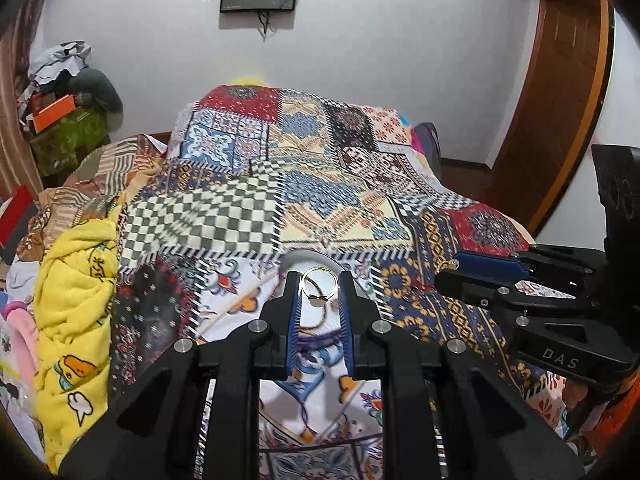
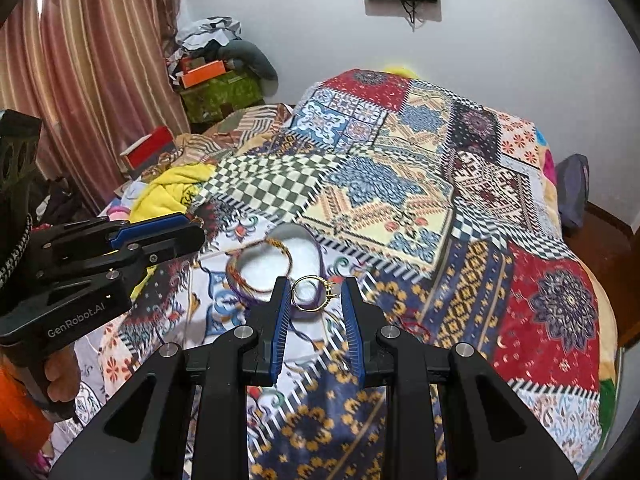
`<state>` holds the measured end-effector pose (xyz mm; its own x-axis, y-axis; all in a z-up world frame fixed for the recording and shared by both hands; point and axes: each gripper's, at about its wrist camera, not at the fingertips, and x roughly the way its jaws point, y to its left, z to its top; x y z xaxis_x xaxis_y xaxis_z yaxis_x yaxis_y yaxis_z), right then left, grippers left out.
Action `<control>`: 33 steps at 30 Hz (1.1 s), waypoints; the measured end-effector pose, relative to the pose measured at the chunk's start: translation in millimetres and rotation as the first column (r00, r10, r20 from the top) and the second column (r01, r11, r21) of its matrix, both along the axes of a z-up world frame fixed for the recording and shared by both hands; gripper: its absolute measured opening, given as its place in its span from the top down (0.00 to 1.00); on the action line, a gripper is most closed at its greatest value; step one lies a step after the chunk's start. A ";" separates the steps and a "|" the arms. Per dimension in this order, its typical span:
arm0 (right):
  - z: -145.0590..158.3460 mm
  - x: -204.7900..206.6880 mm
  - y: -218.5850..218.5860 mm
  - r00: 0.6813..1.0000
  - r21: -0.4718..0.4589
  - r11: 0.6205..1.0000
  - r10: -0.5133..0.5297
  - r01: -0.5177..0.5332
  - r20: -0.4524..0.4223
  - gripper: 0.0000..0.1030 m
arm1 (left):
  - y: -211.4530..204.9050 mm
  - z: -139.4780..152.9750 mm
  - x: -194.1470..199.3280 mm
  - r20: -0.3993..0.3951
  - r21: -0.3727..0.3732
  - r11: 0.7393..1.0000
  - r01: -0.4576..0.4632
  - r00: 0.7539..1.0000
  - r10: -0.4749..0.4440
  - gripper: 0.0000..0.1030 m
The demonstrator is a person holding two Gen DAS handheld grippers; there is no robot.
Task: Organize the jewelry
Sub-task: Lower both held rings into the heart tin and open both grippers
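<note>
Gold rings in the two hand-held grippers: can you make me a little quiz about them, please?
1. True or false: the left hand-held gripper pinches a thin gold ring with a flat disc.
2. What is draped over the round white bowl? A) a silver spoon B) braided thread bracelets C) a wristwatch
3. What does the right hand-held gripper hold between its fingers?

Key: 1 true; 2 B; 3 a gold ring with a raised setting.
</note>
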<state>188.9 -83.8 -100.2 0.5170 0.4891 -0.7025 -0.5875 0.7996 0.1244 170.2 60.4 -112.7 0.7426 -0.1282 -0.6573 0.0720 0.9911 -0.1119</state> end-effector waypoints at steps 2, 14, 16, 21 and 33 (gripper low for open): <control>-1.3 3.5 5.0 1.000 0.007 1.000 0.005 -0.005 -0.003 0.77 | 5.7 -0.5 3.3 0.001 -0.005 1.000 -0.006 1.000 0.006 0.84; -22.4 29.6 25.8 0.997 0.010 0.999 0.038 -0.038 -0.064 0.77 | 18.2 -25.9 27.8 -0.046 -0.011 1.000 0.019 0.999 -0.019 0.84; -25.8 36.2 28.9 0.996 0.013 0.999 0.038 -0.037 -0.076 0.77 | 15.9 -33.1 31.6 -0.060 -0.005 1.000 0.030 0.998 -0.030 0.84; -31.3 47.7 37.7 0.994 0.020 0.999 0.051 -0.050 -0.098 0.77 | 13.6 -47.5 38.7 -0.079 0.004 0.999 0.047 0.996 -0.047 0.84; -54.4 61.7 51.8 0.984 -0.002 0.997 0.077 -0.078 -0.158 0.77 | 18.2 -61.9 45.6 -0.097 -0.020 0.998 0.059 0.993 -0.060 0.84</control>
<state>250.6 -32.0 -154.6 0.3602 0.5177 -0.7761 -0.6216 0.7535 0.2141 215.8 78.6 -174.6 0.6657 -0.1820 -0.7237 0.1187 0.9833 -0.1380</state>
